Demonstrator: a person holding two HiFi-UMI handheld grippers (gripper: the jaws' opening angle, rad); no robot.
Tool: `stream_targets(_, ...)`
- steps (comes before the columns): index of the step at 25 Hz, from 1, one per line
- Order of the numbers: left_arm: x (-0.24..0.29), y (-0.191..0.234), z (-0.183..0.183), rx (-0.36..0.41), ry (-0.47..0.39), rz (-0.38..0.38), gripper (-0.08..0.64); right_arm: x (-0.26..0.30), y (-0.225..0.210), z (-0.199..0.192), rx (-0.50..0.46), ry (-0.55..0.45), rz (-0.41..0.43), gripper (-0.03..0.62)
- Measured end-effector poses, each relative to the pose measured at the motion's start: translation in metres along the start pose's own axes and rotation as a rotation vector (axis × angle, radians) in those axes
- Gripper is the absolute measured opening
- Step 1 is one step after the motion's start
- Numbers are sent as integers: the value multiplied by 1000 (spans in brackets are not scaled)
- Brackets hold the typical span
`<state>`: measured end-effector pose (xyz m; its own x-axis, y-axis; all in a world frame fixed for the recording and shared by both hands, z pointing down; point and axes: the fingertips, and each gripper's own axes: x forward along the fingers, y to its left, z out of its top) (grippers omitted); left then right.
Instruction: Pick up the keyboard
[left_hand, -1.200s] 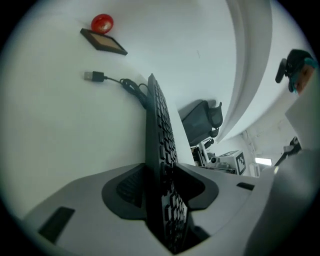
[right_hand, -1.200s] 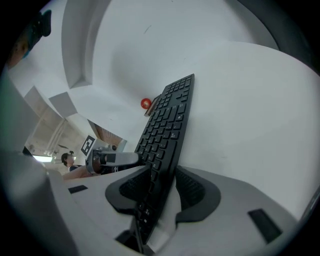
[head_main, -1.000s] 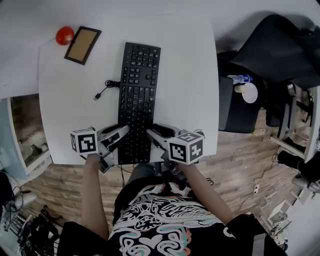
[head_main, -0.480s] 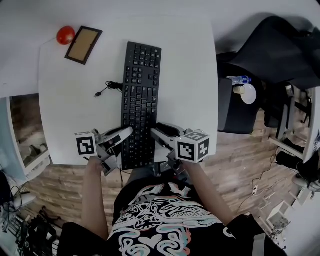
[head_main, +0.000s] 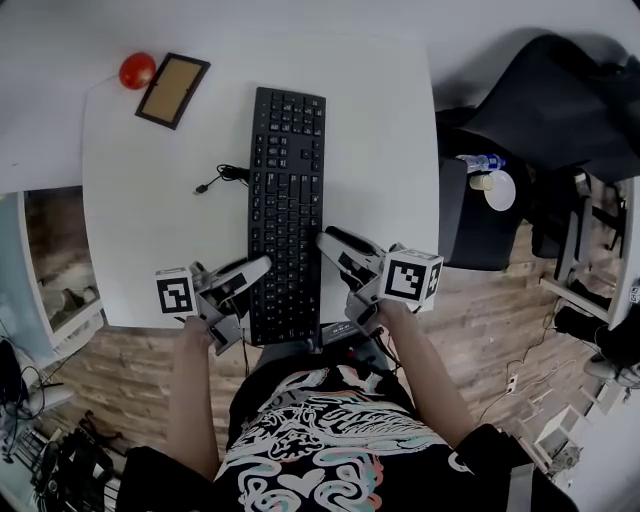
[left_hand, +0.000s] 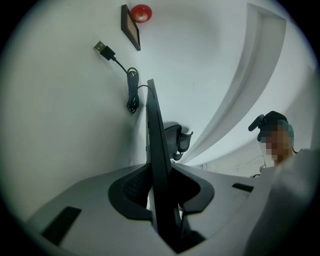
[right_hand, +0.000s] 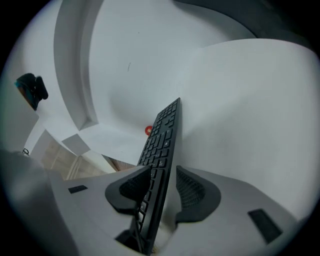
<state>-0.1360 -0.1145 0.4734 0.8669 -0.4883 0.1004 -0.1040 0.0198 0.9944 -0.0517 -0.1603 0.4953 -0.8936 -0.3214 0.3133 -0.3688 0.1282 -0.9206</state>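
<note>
The left hand-held gripper (left_hand: 161, 173) is clamped on the keyboard (head_main: 287, 200), its ribbed black pads pressing both faces of the thin left edge near the end closest to the person. The right hand-held gripper (right_hand: 162, 172) straddles the keyboard's right edge, one pad against the keys and a sliver of gap at the other, so its jaws stand apart. Both lie nearly level, angled inward to the keyboard, and each carries a cube (head_main: 413, 279) printed with black-and-white square markers. The flat black keyboard lies lengthwise on the smooth white bench (head_main: 150, 230), its key legends too small to read. Left of the keyboard trails its cable with a USB plug (head_main: 200, 188). Farther left of its far end are a dark-framed tan panel (head_main: 173, 90) and a red ball (head_main: 137, 70).
</note>
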Motion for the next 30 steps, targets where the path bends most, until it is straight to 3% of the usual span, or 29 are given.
stream_targets(9, -3, -2, 1, 18, -7, -117, 100, 17, 2, 3, 135, -35, 140, 179)
stream_targets(13, -3, -12, 2, 19, -18, -163, 100, 15, 16, 10, 131, -54, 217, 198)
stream_targets(16, -2, -16, 3, 26, -16, -177, 100, 18, 28, 14, 130, -49, 273, 227)
stream_targets(22, -3, -4, 0, 28, 6, -182, 100, 42, 27, 6, 173, -25, 306, 229)
stream_targets(26, -2, -3, -2, 18, 22, -180, 100, 46, 40, 4, 178, -10, 355, 221)
stream_targets(30, -2, -4, 0, 1, 11, -215, 103, 47, 38, 5, 146, -27, 321, 132)
